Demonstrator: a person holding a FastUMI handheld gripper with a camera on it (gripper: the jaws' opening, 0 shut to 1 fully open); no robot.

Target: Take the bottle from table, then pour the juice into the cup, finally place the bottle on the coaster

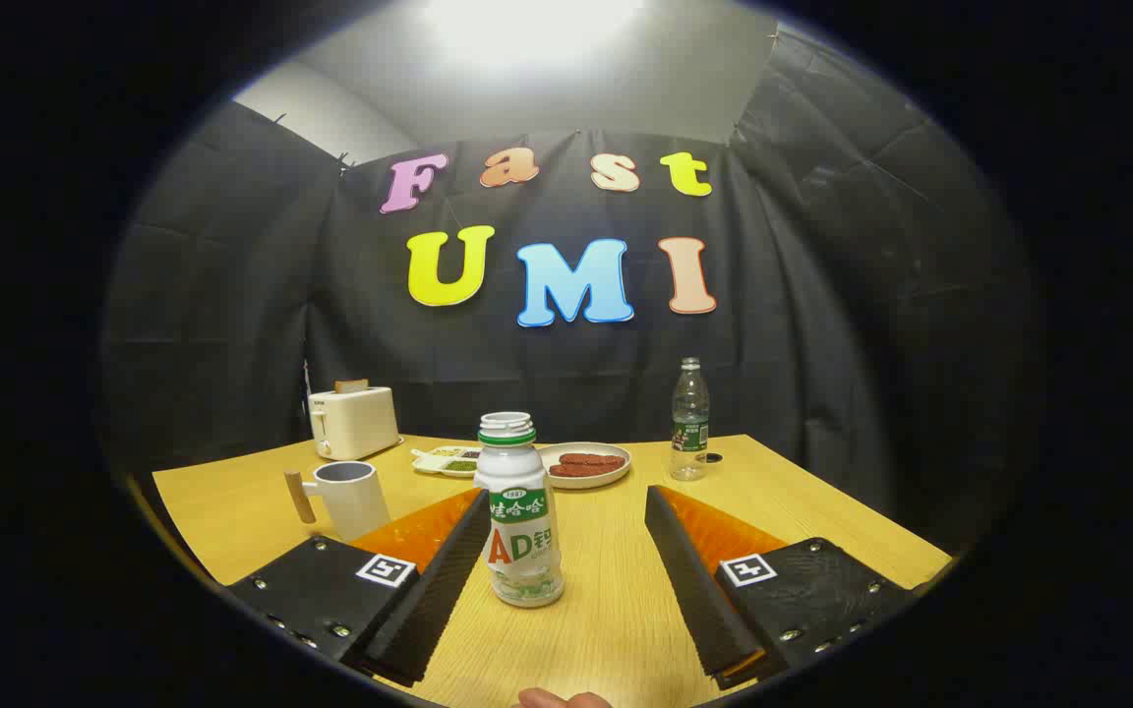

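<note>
Black cloth closes off the booth behind a pale wooden table point(626, 610), lit from overhead. We start with our gripper point(566, 516), whose fingers are spread wide and hold nothing. Between them, nearer the left finger and perhaps just brushing it, stands the small white bottle point(521, 516), upright on the table with a green collar and its mouth uncapped. We cannot tell for sure whether the left finger touches it; the right finger is clearly apart.

Out past the left finger sits the white cup point(350, 497), its wooden handle turned away from the bottle. Farther back we see a toaster point(353, 421), a small tray point(447, 460), a plate point(586, 464) of reddish food, and a clear water bottle point(690, 421) with a small dark disc point(714, 458) just beside it, possibly the coaster, though it is too small to say.

We judge this to be the first step: taking the bottle. Next we would centre the fingers on its body and close gently and evenly, since it is open and easily tipped, then lift it straight up.
</note>
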